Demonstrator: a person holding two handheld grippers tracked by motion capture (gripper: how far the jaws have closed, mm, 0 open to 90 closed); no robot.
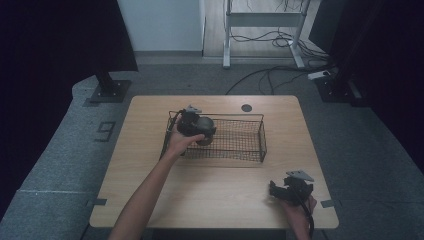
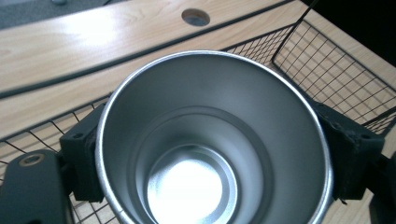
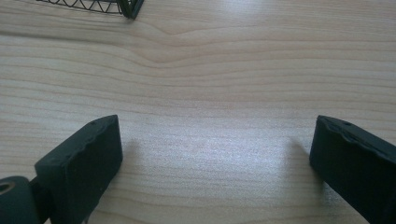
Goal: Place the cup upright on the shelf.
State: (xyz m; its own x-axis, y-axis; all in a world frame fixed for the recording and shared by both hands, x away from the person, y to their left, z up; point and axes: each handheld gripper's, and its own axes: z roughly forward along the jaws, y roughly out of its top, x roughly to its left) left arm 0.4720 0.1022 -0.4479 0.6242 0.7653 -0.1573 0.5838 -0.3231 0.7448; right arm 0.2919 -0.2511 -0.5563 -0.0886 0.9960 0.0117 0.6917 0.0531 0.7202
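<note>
A person's left hand holds the left gripper over the left end of a black wire basket on a light wooden table, its jaws closed against opposite sides of a metal cup. In the left gripper view, the cup is seen from its open mouth, empty and shiny inside, with a black jaw pressed to each side of the wall and the basket's mesh beneath and beyond. Whether the cup's base touches the basket floor cannot be told from these angles. A round cable hole sits in the table behind the basket. Near the table's front right corner, well apart from the basket, the right hand holds the right gripper low over bare wood. In the right gripper view its jaws stand wide apart with nothing between them, and a basket corner shows at the top edge.
</note>
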